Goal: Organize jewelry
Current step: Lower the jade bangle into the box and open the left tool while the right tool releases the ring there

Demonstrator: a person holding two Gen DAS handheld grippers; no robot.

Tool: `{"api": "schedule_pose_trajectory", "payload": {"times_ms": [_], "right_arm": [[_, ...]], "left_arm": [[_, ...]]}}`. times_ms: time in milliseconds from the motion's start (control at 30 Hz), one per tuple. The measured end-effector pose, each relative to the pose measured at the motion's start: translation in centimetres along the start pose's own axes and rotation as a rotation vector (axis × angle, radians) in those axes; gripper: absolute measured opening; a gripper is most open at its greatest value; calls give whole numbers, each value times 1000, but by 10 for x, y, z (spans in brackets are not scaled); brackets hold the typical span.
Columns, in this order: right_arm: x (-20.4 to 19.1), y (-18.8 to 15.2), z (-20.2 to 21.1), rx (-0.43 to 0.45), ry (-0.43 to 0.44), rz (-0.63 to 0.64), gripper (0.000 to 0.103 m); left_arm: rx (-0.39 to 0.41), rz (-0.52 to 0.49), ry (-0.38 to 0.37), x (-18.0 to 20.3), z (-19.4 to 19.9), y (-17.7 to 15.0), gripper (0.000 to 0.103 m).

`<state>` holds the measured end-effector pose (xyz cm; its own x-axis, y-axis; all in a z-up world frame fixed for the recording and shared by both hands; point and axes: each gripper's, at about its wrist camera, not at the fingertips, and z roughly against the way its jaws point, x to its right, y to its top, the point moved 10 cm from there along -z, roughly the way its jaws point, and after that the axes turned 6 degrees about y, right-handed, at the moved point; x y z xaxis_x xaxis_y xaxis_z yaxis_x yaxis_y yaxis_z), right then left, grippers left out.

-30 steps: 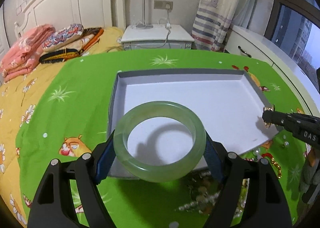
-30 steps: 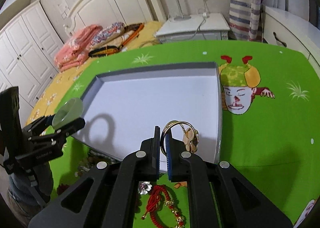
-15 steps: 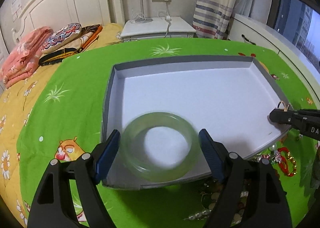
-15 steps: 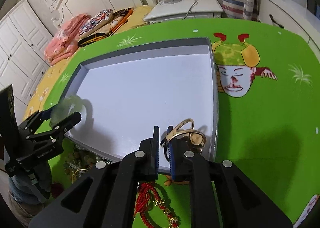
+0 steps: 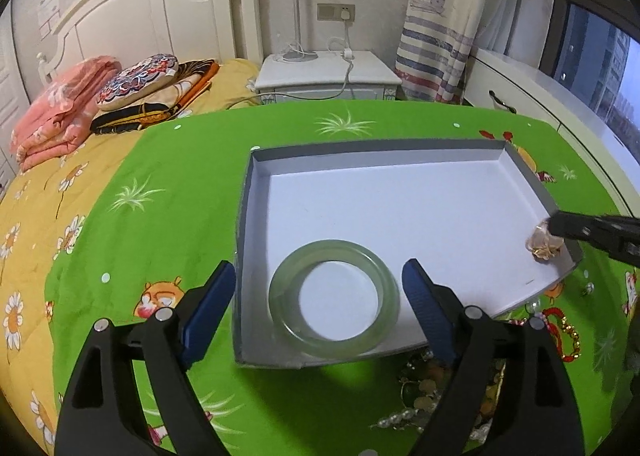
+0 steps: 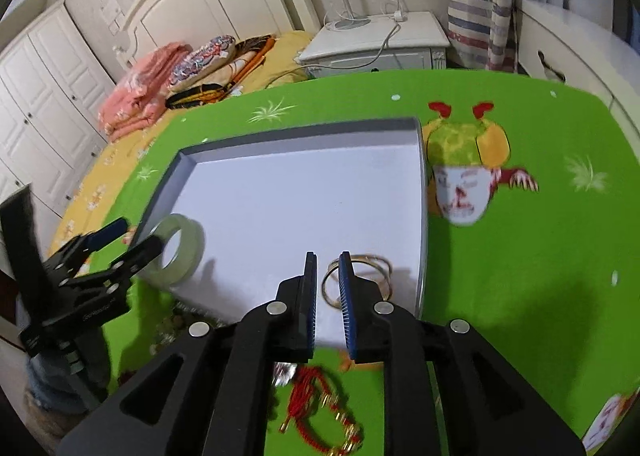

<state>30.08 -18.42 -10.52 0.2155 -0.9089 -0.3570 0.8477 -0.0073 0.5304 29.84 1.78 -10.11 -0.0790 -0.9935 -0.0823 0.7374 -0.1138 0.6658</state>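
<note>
L gripper jaws wide, jade bangle flat in tray, near-left corner. R gripper parted slightly around gold bangle, near-right. Advise: withdraw straight up, avoid snagging.

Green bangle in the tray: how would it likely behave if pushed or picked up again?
The green bangle looks like a rigid, glossy ring, so probably stiff and slippery. Lying flat on the tray floor, it would likely slide; stood on edge, it could roll. If stone or glass, it might chip.
</note>
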Motion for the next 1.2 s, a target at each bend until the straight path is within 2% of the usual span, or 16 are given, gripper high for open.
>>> {"api": "schedule_pose_trajectory", "payload": {"times_ms": [100,200,400,433,500,533,567,700,900,1067,1200], "right_arm": [[17,12,-12,-6,-62,-13,17],[25,10,-14,-22,-28,-62,17],[10,1,6,6,27,-44,18],[8,-1,11,11,27,-33,21],[4,-2,18,29,29,-9,43],[1,-1,26,67,27,16,67],[-1,-1,30,84,17,36,68],[-10,-12,49,129,-4,98,68],[-4,-54,60,147,-20,119,67],[4,-91,51,102,-73,166,53],[3,-108,51,94,-30,147,52]], "left_arm": [[4,5,2,-2,6,-5,83],[8,-2,17,-9,11,-13,85],[21,39,22,-27,25,-26,88],[26,55,14,-30,29,-28,89],[33,83,-1,-35,35,-30,90],[37,102,-8,-38,41,-32,91],[40,109,-10,-39,43,-32,91],[48,138,-23,-43,60,-41,92],[55,184,-29,-51,79,-60,95],[35,195,-45,-47,87,-89,95],[24,164,-61,-37,94,-117,95]]}}
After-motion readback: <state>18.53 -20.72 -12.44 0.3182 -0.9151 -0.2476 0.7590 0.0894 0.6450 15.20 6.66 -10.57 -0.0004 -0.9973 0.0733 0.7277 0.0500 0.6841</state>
